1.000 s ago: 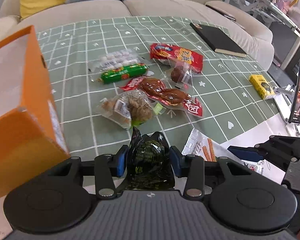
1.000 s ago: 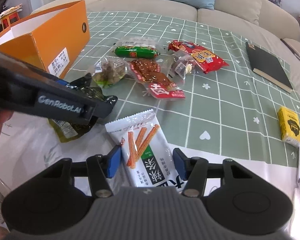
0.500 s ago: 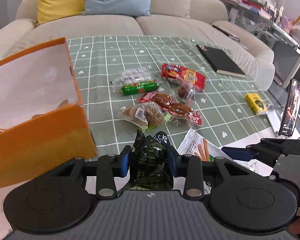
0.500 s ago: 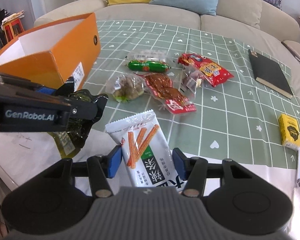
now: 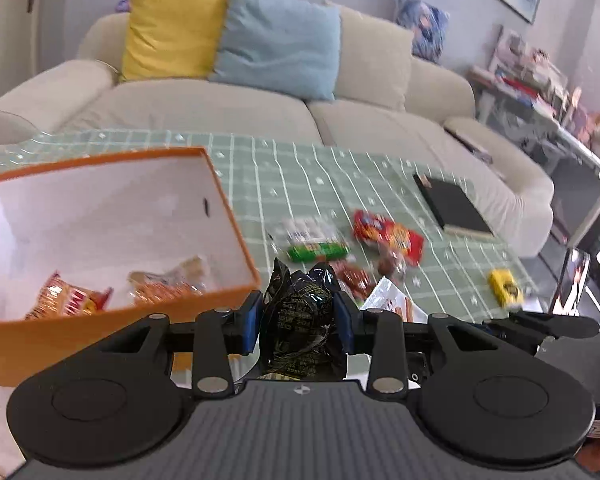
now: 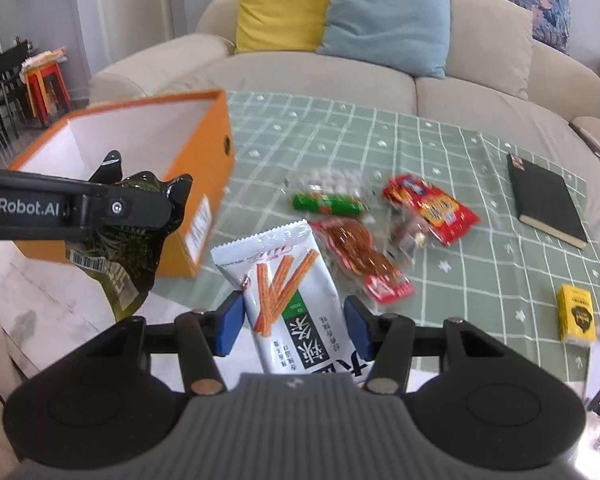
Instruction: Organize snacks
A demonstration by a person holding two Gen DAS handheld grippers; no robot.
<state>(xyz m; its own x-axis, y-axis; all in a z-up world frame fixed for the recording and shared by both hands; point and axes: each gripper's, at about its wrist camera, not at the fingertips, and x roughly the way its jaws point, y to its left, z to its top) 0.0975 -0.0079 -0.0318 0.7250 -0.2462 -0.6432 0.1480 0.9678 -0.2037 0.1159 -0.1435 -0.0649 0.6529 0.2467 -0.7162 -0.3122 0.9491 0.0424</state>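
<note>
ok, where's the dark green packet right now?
Dark green packet is pinched in the left gripper, lifted beside the orange box, near its front corner.

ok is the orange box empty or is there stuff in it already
Not empty. The left wrist view looks into the orange box and shows at least two snack packets lying on its white floor; the dark green packet remains outside, in the left tongs.

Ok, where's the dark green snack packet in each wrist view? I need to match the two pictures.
Left wrist: the dark green packet sits bottom centre, clamped in the left gripper, just right of the orange box's near corner.
Right wrist: the packet hangs at the left edge, in front of the box, under the left gripper's black finger.
Shared landmark: the orange box.
</note>
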